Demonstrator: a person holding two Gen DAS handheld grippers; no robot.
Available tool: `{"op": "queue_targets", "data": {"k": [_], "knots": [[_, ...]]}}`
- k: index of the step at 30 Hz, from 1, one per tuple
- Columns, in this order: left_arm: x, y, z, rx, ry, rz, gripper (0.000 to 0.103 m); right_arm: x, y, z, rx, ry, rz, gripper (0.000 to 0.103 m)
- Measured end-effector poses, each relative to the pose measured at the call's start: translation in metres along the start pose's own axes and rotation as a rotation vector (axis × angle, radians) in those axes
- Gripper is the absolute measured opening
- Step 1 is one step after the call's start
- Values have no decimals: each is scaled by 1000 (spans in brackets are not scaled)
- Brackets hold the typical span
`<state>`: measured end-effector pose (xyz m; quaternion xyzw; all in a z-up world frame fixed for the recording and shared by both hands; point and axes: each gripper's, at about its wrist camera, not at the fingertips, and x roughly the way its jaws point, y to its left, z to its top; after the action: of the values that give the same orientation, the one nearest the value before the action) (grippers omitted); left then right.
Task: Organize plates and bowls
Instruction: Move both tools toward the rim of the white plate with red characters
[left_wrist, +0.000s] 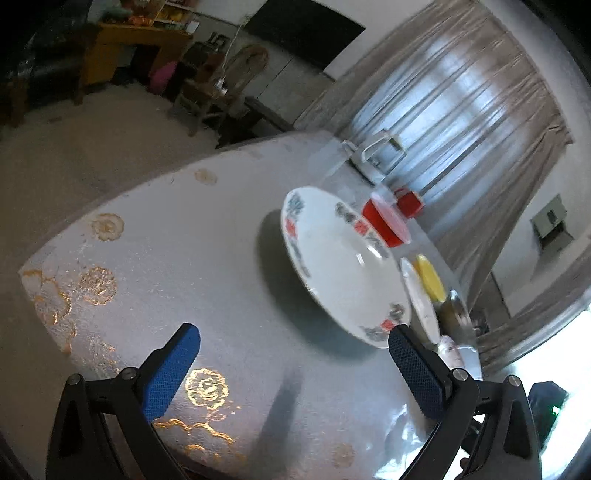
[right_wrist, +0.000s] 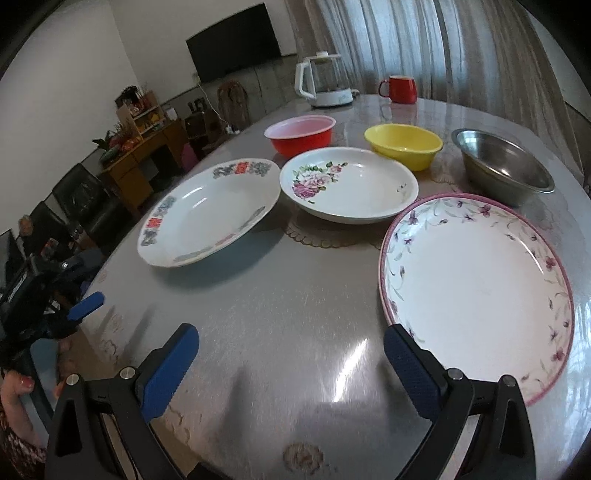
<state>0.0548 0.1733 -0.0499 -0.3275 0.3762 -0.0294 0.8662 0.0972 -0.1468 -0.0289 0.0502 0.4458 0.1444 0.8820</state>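
Both grippers are just hanging over the table with nothing in them. The right gripper (right_wrist: 290, 354) has its blue jaws spread wide over bare tabletop (right_wrist: 295, 302). The tip of its right jaw sits right at the near rim of the pink-rimmed plate (right_wrist: 476, 288), though I can't tell if it's actually touching. Ahead and left of the jaws is the plate with the red and grey border (right_wrist: 210, 212), and straight ahead, further out, the rose plate (right_wrist: 349, 184), its rim almost touching the bordered one. Behind those are the bowls in a row: red bowl (right_wrist: 301, 134), yellow bowl (right_wrist: 404, 146), steel bowl (right_wrist: 502, 164). At the far edge stand a kettle (right_wrist: 325, 81) and a red mug (right_wrist: 400, 88).

The left gripper (left_wrist: 293, 354) is wide open too, tilted, with only tablecloth between its jaws. The bordered plate (left_wrist: 343, 266) lies just ahead of its right jaw tip, and past it the other dishes line up edge-on and blurry.
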Motion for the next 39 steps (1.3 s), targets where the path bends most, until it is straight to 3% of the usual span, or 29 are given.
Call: {"op": "queue_targets", "data": {"k": [7, 11, 16, 20, 27, 32, 39], "knots": [[12, -2, 8, 88, 16, 3, 103, 30, -4, 16, 83, 74, 103, 101], [13, -1, 16, 121, -7, -27, 103, 41, -1, 20, 91, 63, 96, 100], [21, 5, 30, 68, -6, -83, 103, 47, -1, 29, 109, 27, 48, 99], [29, 3, 39, 88, -33, -60, 103, 52, 4, 34, 91, 25, 13, 99], [48, 2, 52, 123, -7, -17, 103, 63, 12, 45, 68, 1, 2, 100], [57, 3, 59, 121, -1, -39, 103, 65, 16, 50, 62, 4, 0, 100], [74, -9, 66, 190, 29, -12, 103, 72, 16, 55, 74, -15, 1, 98]]}}
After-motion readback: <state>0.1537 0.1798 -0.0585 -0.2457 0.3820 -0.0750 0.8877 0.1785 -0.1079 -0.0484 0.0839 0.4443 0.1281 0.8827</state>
